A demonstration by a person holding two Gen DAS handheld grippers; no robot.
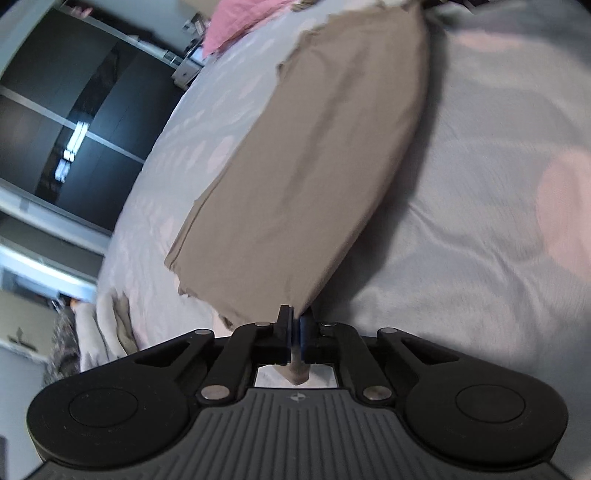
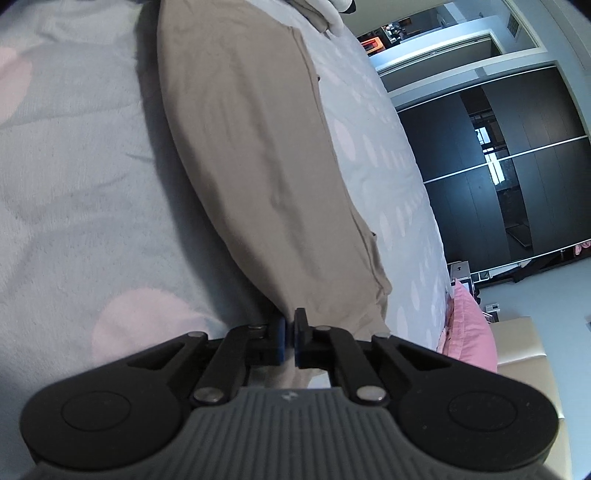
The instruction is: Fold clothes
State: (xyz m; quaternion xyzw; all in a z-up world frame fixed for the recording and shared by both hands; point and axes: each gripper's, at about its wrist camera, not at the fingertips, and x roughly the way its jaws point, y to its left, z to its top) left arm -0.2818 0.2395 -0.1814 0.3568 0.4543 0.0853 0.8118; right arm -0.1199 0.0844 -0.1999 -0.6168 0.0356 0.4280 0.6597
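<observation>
Garment (image 1: 314, 155) lies on bed (image 1: 480, 221); cushion (image 1: 236, 26) at bed's far end.

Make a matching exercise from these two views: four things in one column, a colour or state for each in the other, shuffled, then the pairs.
Things:
1. garment
2. bedspread
3. pillow
4. wardrobe

Colour or state:
A. pink, at the bed's edge
B. dark, with glossy doors
C. beige, gripped at both ends
D. pale grey with pink spots

Pairs: 1-C, 2-D, 3-A, 4-B.

The left gripper and the right gripper each have their jaws shut on an end of the garment.
</observation>
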